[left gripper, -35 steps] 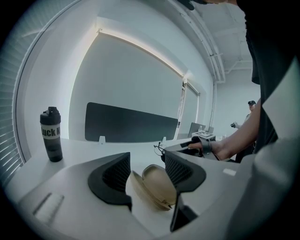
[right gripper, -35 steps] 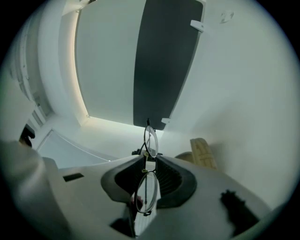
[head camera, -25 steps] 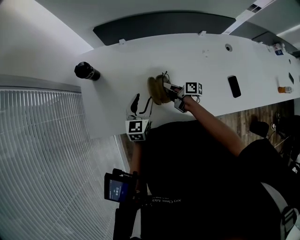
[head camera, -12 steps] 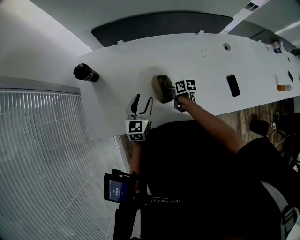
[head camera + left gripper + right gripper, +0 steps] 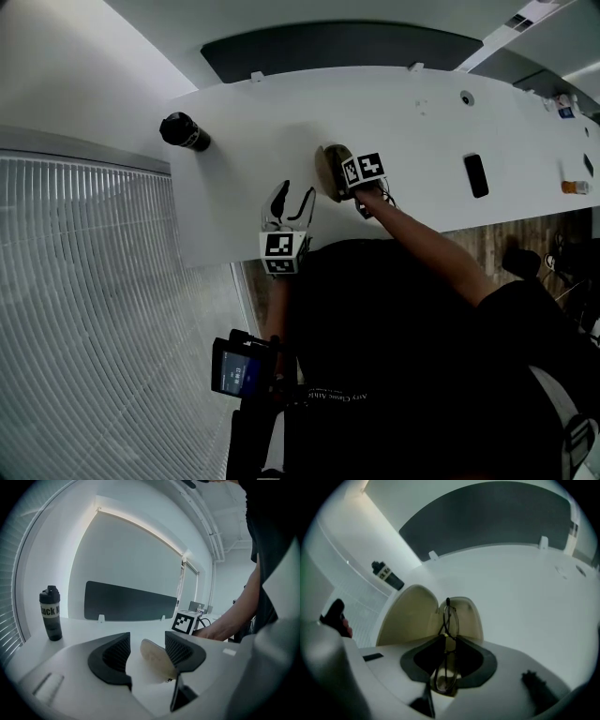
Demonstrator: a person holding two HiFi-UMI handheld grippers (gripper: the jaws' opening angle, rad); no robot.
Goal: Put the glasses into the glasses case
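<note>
One glasses pair [image 5: 450, 620], one case [image 5: 410, 616] (apparently open)

Cool, even indoor light; fisheye-bent, dark-vignetted edges; right gripper view dim.

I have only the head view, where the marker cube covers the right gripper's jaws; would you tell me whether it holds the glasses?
Observer: Yes; the right gripper view shows the right gripper shut on the folded glasses, lenses edge-on.
Operator: Is the case open below them?
Observer: Yes, the glasses case lies open just beyond the jaws, its tan inside facing the glasses.
Operator: And the left gripper?
Observer: The left gripper is open, its ribbed pads bare.
</note>
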